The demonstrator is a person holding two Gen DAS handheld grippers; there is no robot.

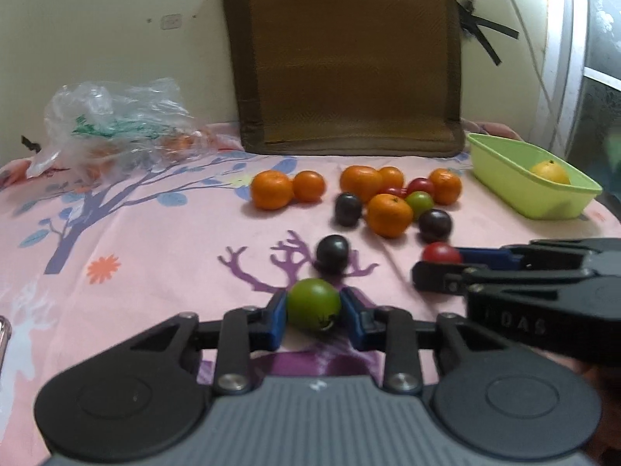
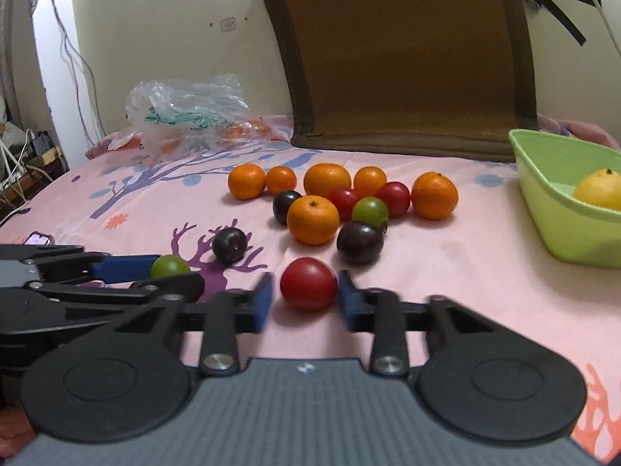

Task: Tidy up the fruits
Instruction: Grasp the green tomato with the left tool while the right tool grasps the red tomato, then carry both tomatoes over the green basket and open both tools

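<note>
My left gripper (image 1: pixel 313 305) is shut on a green fruit (image 1: pixel 313 303), low over the pink cloth; the fruit also shows in the right wrist view (image 2: pixel 169 266). My right gripper (image 2: pixel 306 295) stands open around a red fruit (image 2: pixel 308 282), with small gaps at both pads; this fruit also shows in the left wrist view (image 1: pixel 441 253). Behind lie several oranges (image 2: pixel 312 218), dark plums (image 2: pixel 359 241), red fruits (image 2: pixel 394 198) and one green fruit (image 2: pixel 370 211). A green basin (image 2: pixel 562 217) at the right holds a yellow fruit (image 2: pixel 599 193).
A clear plastic bag (image 1: pixel 116 124) with oranges lies at the back left. A brown cushion (image 1: pixel 345 58) leans on the wall behind the fruit. A phone (image 2: pixel 39 239) lies at the left on the cloth. Cables hang by the wall at far left.
</note>
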